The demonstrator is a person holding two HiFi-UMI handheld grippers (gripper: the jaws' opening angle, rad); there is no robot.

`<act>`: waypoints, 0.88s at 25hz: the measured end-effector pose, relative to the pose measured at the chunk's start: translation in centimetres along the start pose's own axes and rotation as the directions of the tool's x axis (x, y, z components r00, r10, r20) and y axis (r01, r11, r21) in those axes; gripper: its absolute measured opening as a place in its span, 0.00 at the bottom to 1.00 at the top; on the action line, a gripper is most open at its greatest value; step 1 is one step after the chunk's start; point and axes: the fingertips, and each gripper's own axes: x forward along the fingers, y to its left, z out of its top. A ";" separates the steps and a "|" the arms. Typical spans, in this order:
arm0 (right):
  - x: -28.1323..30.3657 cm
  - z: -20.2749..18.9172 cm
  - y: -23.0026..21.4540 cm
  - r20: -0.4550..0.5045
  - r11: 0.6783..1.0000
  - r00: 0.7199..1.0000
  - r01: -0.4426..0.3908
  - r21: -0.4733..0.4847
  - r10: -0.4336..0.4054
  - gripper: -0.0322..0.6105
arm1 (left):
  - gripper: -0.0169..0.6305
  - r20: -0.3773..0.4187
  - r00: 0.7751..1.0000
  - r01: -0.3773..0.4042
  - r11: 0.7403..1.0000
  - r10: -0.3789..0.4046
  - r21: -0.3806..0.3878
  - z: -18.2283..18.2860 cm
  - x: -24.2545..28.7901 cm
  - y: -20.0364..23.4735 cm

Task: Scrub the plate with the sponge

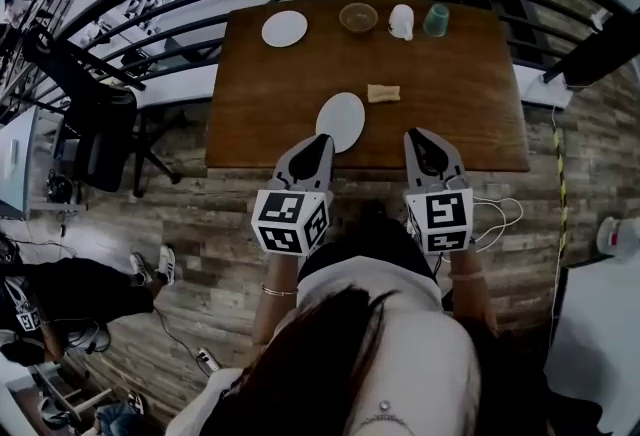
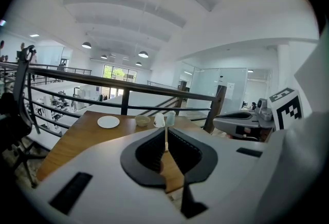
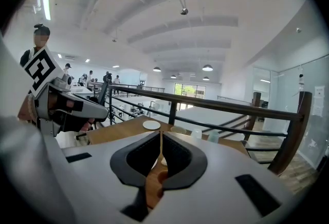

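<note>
scrub not yet begun: left gripper (image 1: 320,142) & right gripper (image 1: 420,138), jaws together, both empty, hover mid-frame at the table (image 1: 470,114) edge; plate (image 1: 341,120) centre, sponge (image 1: 383,93) untouched just upper right of it.

A brown wooden table (image 1: 270,94) stands on a plank floor (image 1: 190,224); a white plate (image 1: 341,121) lies near the table's front edge, about midway along; a tan sponge (image 1: 383,93) lies just to its right, not touching it; along the far edge, from left to right, sit a smaller plate (image 1: 285,28), a bowl (image 1: 358,17), a white cup (image 1: 401,21) and a green cup (image 1: 436,20), the two cups close together.
</note>
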 end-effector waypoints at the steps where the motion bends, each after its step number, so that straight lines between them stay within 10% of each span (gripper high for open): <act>1: 0.6 -0.1 -0.3 -0.006 1.000 1.000 -0.008 -0.001 0.008 0.11 | 0.04 -0.003 1.000 -0.003 1.000 0.003 -0.002 0.0 0.5 0.2; 22: 9.2 -4.3 -4.4 -0.155 0.971 0.966 -0.223 -0.083 0.208 0.11 | 0.04 -0.060 0.992 -0.114 0.992 0.110 -0.062 -1.7 6.9 3.6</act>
